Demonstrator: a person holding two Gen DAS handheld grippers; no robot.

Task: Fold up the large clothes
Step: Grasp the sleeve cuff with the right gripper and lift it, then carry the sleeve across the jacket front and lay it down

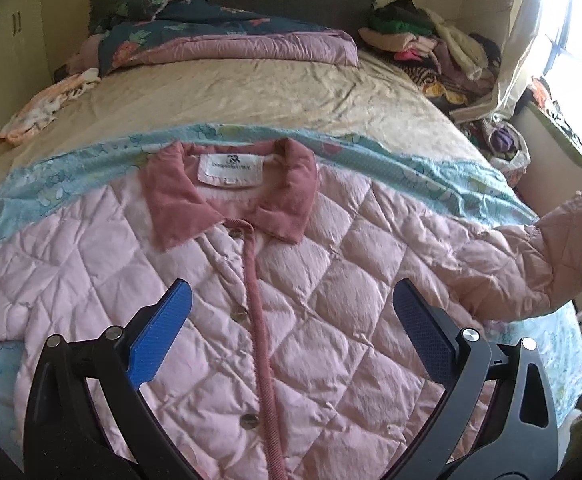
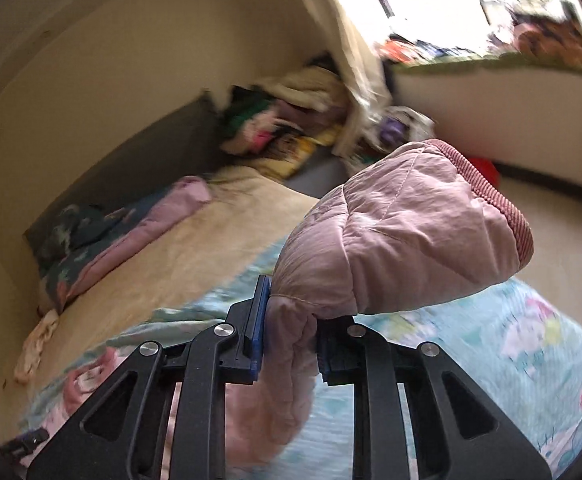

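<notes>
Pale pink quilted jacket [image 1: 311,280] with a dusty-rose corduroy collar [image 1: 231,196] lies front-up and buttoned on a light blue cartoon-print sheet [image 1: 71,176], collar at the far end, hem toward the near edge of the bed. Rose placket [image 1: 257,300] runs down the middle, white neck label [image 1: 230,170] showing.

Step in hand, as I read it: sleeve fold, first one. Right gripper [image 2: 287,340] is clamped narrow on the pink right sleeve [image 2: 391,240] just behind the ribbed rose cuff [image 2: 495,196]; cuff end bulges up past the fingers, lifted off the sheet (frame is motion-blurred, so the exact pinch point is soft). In the left wrist view the same sleeve [image 1: 563,252] rises at the far right edge, clear of the bed.

Left gripper [image 1: 291,336] hovers over the chest panel near the placket, jaws wide, holding nothing, not touching fabric as far as I can tell.

Next move likely calls for carrying the sleeve leftward across the front and laying it flat over the chest, with the left gripper out of the way or pinning the body so it doesn't drag.

Outward: cream bedspread [image 1: 251,92] beyond, lilac and dark floral quilts [image 1: 219,40] at the headboard, clothes heap [image 1: 431,48] far right, window on the right.
</notes>
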